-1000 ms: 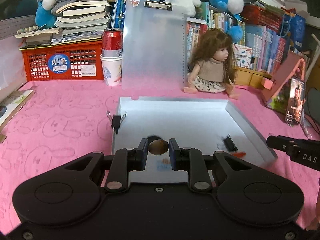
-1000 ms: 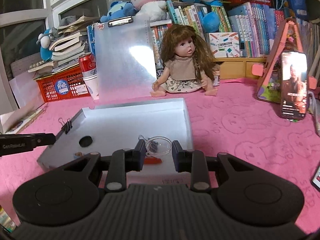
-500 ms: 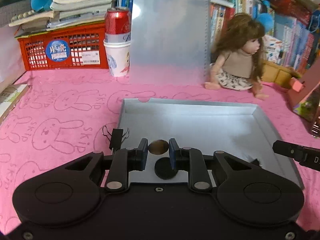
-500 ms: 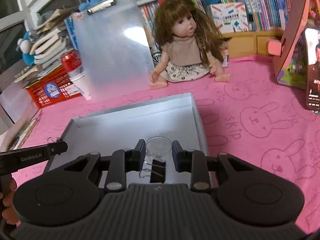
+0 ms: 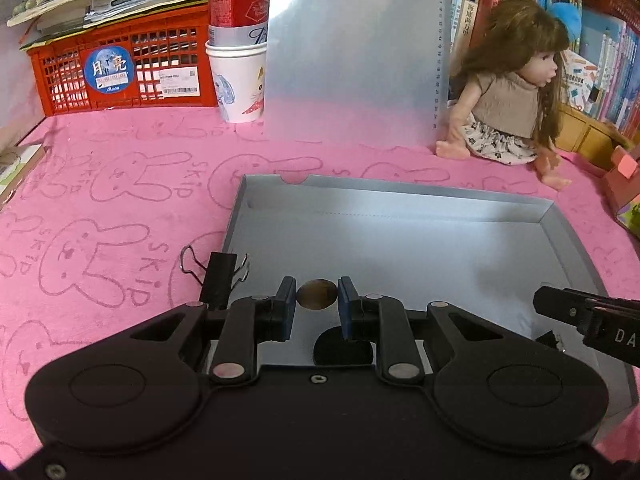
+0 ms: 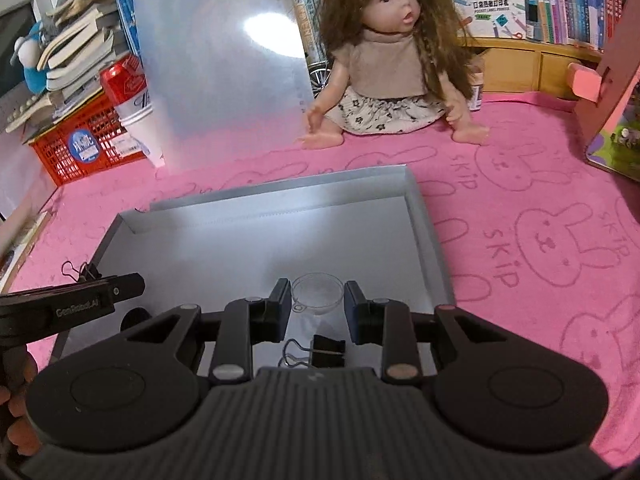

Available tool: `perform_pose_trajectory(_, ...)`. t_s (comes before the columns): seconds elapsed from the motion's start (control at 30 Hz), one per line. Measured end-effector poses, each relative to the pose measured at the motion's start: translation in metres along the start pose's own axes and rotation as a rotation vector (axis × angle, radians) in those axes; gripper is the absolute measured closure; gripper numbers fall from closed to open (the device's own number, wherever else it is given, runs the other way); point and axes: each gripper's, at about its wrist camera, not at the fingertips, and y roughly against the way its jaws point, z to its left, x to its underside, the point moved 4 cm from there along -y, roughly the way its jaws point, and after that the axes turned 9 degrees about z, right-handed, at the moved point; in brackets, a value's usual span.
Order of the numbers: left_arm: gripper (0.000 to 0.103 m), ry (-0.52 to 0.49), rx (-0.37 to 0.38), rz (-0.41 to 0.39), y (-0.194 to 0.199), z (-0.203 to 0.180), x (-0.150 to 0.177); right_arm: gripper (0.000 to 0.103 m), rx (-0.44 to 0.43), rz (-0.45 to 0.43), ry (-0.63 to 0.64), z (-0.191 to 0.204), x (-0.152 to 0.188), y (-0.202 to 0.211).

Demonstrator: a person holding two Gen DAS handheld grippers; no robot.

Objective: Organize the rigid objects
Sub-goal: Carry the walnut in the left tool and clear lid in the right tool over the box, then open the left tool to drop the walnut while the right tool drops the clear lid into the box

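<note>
Fingers first: left gripper (image 5: pixel 317 295) is clamped on a small brown disc (image 5: pixel 316 294), coin-like, pads pinching its edges; right gripper (image 6: pixel 317 303) is closed on a clear round dish (image 6: pixel 318 293), pads on opposite sides of the rim. Both hover over the near part of the grey tray (image 5: pixel 400 208) on the pink bunny cloth (image 5: pixel 100 200). Left to right in the left wrist view: red crate (image 5: pixel 120 68), paper cup (image 5: pixel 240 80) with a red can (image 5: pixel 238 0) in it, frosted clipboard (image 5: pixel 352 48) standing upright, doll (image 5: pixel 504 92). A black binder clip (image 5: pixel 218 276) lies just outside the tray's left wall, on the cloth. A dark round disc (image 5: pixel 332 350) sits on the tray floor below the left gripper. In the right wrist view a second binder clip (image 6: pixel 320 354) lies inside the tray, near the right gripper. Handling, as a guess: brown disc is rigid, thin, light, likely slick, so an edge pinch can slip; keep it flat. Clear dish looks thin plastic or glass, light, maybe fragile, so a gentle rim grip suits it. Binder clips are stiff metal; grab the black body, not the wire loops. Outside clip not yet in the tray.
</note>
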Motion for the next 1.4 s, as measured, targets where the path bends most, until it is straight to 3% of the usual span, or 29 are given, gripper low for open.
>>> perform_pose_trajectory(0.67,0.08,-0.045,-0.035,-0.025,-0.008,-0.008,0.007,0.066,0.014,0.012,0.009,0.0,0.005,-0.01)
perform_pose_trajectory(0.73,0.068,-0.041,-0.039,-0.027,-0.007,-0.007,0.007,0.064,-0.002,-0.006,0.012,0.001,0.005,-0.008)
perform_pose_trajectory(0.77,0.063,-0.04,-0.043,-0.028,-0.007,-0.006,0.007,0.05,-0.011,-0.017,0.014,0.001,0.006,-0.007)
perform_pose_trajectory(0.8,0.058,-0.039,-0.047,-0.031,-0.006,-0.006,0.007,0.045,-0.014,-0.026,0.016,0.001,0.006,-0.005)
perform_pose_trajectory(1.0,0.044,-0.037,-0.042,-0.059,0.003,-0.002,0.008,0.032,-0.004,-0.076,0.05,0.006,0.008,0.006)
perform_pose_trajectory(1.23,0.021,-0.034,0.016,-0.088,0.019,-0.005,0.013,0.02,0.008,-0.122,0.084,0.01,0.012,0.02)
perform_pose_trajectory(1.4,0.018,-0.091,-0.017,-0.153,0.036,-0.012,0.019,0.017,0.013,-0.15,0.101,0.009,0.017,0.03)
